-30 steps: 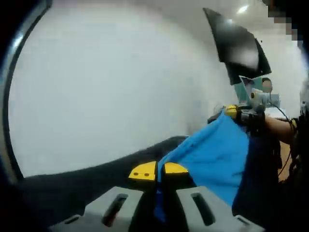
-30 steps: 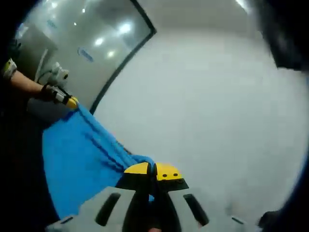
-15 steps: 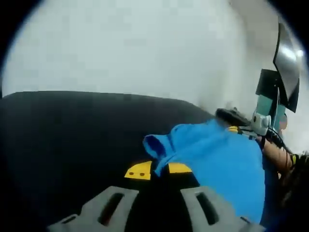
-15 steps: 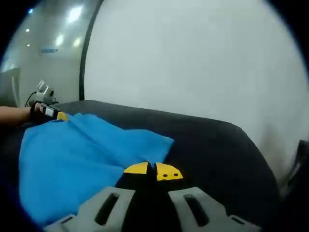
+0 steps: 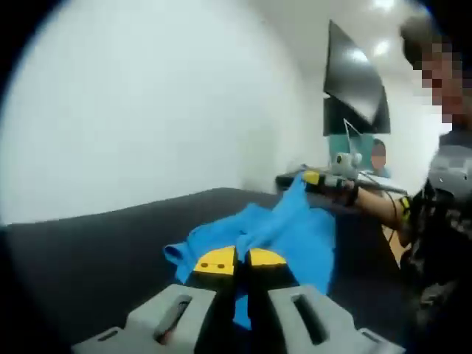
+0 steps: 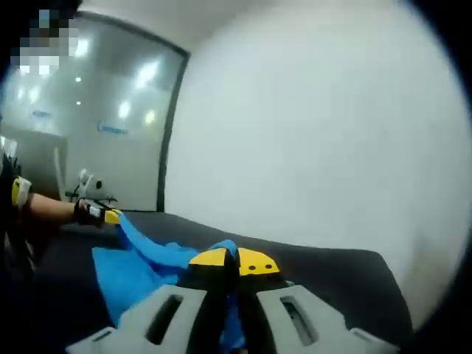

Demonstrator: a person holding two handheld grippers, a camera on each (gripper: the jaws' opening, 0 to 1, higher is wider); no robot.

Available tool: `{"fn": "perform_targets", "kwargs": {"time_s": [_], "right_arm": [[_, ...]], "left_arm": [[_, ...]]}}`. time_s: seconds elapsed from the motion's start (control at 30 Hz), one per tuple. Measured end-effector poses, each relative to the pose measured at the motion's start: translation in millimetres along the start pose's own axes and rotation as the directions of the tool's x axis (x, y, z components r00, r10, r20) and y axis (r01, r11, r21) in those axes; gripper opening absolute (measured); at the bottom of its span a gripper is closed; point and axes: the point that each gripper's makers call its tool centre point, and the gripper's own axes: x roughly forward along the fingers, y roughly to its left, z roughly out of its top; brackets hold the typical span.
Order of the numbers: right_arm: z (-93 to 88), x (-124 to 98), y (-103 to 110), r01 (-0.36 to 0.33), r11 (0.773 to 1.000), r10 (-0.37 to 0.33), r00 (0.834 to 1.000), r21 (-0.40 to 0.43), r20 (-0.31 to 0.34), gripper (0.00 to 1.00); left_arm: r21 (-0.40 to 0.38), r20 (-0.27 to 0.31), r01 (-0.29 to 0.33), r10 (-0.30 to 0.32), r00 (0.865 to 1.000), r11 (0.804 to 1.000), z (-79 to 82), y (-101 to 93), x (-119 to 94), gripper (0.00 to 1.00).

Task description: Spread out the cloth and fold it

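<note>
Left gripper view has the left gripper (image 5: 240,259), grey body with yellow-tipped jaws, pinched tight on a corner of the soft bright blue cloth (image 5: 284,232); the fabric bunches into a rumpled fold right at the tips and runs up and away to the right gripper (image 5: 313,178), which has the far corner clamped as well. The cloth sags between the two, draped over a dark matte tabletop (image 5: 96,247); plenty of bare dark surface to the left of it, with a plain white wall (image 5: 140,103) behind.

Right gripper view, same deal mirrored; the right gripper (image 6: 236,259) has its yellow tips closed together with blue cloth (image 6: 136,262) spilling out just behind them, though it's pretty blurry so the exact pinch point is hard to make out; the cloth stretches left in a ridge to the left gripper (image 6: 110,216). The tabletop (image 6: 332,276) is open on the right up to its edge.
</note>
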Motion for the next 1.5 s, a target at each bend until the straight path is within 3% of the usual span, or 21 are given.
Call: {"fn": "perform_targets", "kwargs": {"time_s": [0.07,0.17,0.27,0.47,0.63,0.7,0.8,0.9,0.93,0.97,1.0,1.03,1.07,1.1,1.13,1.17,1.2,1.27,1.37,1.43,1.5], "right_arm": [[8.1,-17,27,-0.058,0.997,0.060,0.998,-0.050,0.036,0.01],[7.0,-36,52,-0.096,0.994,0.098,0.994,-0.052,0.045,0.01],[-0.1,-50,58,-0.067,0.993,0.067,0.998,-0.096,-0.010,0.01],[22.7,-86,69,-0.023,0.993,0.025,0.999,-0.113,0.019,0.01],[24.6,-114,90,-0.025,0.990,0.024,1.000,-0.140,-0.010,0.01],[19.5,-126,106,-0.052,0.984,0.047,0.998,-0.172,-0.037,0.01],[-1.7,-143,123,-0.094,0.970,0.066,0.989,-0.225,-0.130,0.01],[-20.2,-154,133,-0.111,0.963,0.064,0.980,-0.247,-0.189,0.01],[-22.7,-155,134,-0.111,0.964,0.065,0.980,-0.242,-0.190,0.01],[-24.1,-155,137,-0.114,0.966,0.069,0.979,-0.232,-0.193,0.01],[-24.8,-156,139,-0.115,0.967,0.072,0.980,-0.228,-0.188,0.01],[-23.8,-155,141,-0.115,0.967,0.074,0.981,-0.227,-0.182,0.01],[-23.0,-154,142,-0.113,0.968,0.074,0.982,-0.223,-0.176,0.01],[-20.9,-153,143,-0.110,0.970,0.076,0.984,-0.215,-0.158,0.01],[-20.8,-152,143,-0.110,0.971,0.078,0.985,-0.212,-0.155,0.01],[-20.3,-152,143,-0.110,0.971,0.079,0.985,-0.211,-0.150,0.01],[-20.3,-151,144,-0.110,0.971,0.079,0.986,-0.212,-0.147,0.01],[-20.6,-150,143,-0.110,0.971,0.080,0.986,-0.214,-0.145,0.01],[-22.4,-147,138,-0.103,0.978,0.078,0.987,-0.181,-0.140,0.01],[-25.0,-146,136,-0.103,0.977,0.077,0.987,-0.185,-0.143,0.01],[-26.0,-145,135,-0.102,0.975,0.075,0.987,-0.196,-0.145,0.01]], "left_arm": [[0.044,0.062,0.108,-0.111,0.992,0.993,10.3,-34.4,-20,0.03],[0.051,0.019,0.208,-0.209,0.978,0.977,-0.2,-80.4,-41,0.03],[0.134,-0.082,0.200,-0.191,0.978,0.971,-18.4,-109.1,-52,0.03],[0.179,-0.111,0.193,-0.175,0.978,0.965,-13.1,-156.1,-77,0.03],[0.183,-0.135,0.189,-0.166,0.977,0.965,-9.9,-179.3,-95,0.03],[0.163,-0.176,0.203,-0.174,0.969,0.965,-18.0,-194.6,-99,0.03],[0.163,-0.307,0.275,-0.216,0.927,0.948,-49.1,-222.1,-107,0.03],[0.153,-0.430,0.392,-0.296,0.853,0.907,-79.4,-245.4,-118,0.05],[0.074,-0.437,0.490,-0.413,0.799,0.869,-79.1,-262.7,-130,0.04],[-0.054,-0.383,0.535,-0.512,0.769,0.843,-68.3,-274.5,-136,0.06],[-0.164,-0.312,0.553,-0.575,0.756,0.817,-53.0,-277.3,-144,0.07],[-0.173,-0.243,0.543,-0.570,0.785,0.822,-37.1,-268.1,-139,0.07],[-0.108,-0.162,0.514,-0.525,0.835,0.851,-17.7,-248.6,-127,0.09],[-0.051,-0.083,0.433,-0.436,0.896,0.900,1.0,-223.3,-108,0.11],[-0.029,-0.014,0.330,-0.331,0.944,0.943,16.7,-196.1,-87,0.13],[-0.047,0.021,0.215,-0.214,0.977,0.976,26.3,-167.8,-64,0.15],[-0.051,0.030,0.121,-0.120,0.992,0.991,32.6,-141.6,-49,0.17],[-0.035,0.025,0.042,-0.042,0.999,0.998,38.5,-115.7,-5,0.20],[-0.124,-0.034,0.091,-0.096,0.995,0.988,45.5,-107.4,68,0.23],[-0.237,-0.087,0.168,-0.193,0.977,0.957,47.2,-113.0,117,0.26],[-0.239,-0.240,0.165,-0.223,0.945,0.957,23.6,-106.6,158,0.31]]}}
